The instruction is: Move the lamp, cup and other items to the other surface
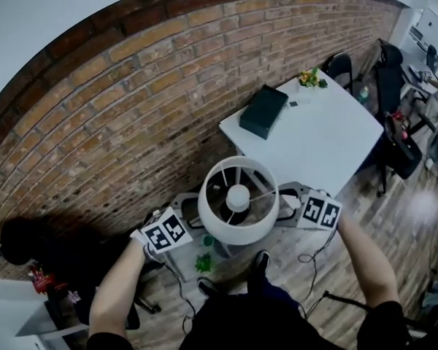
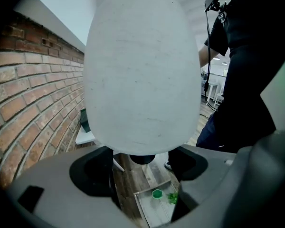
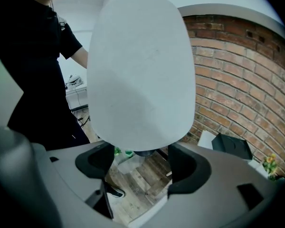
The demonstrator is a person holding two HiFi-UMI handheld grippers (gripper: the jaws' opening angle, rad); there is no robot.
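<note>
Your left gripper (image 1: 192, 223) and right gripper (image 1: 288, 204) each have jaws apart, clamped on nothing. The 2 flank the lamp (image 1: 238, 199) in the air, short of the white bench (image 1: 336, 144). Its shade looks light and dentable, so press gently, low near the neck.

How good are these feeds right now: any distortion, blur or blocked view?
Head view: evenly lit, but the wide lens bows the brick wall into an arc. Left gripper view: the white lampshade fills the centre, close and soft, and the left corners go dark. Right gripper view: the lampshade blocks most of the frame; the brick courses curve.
</note>
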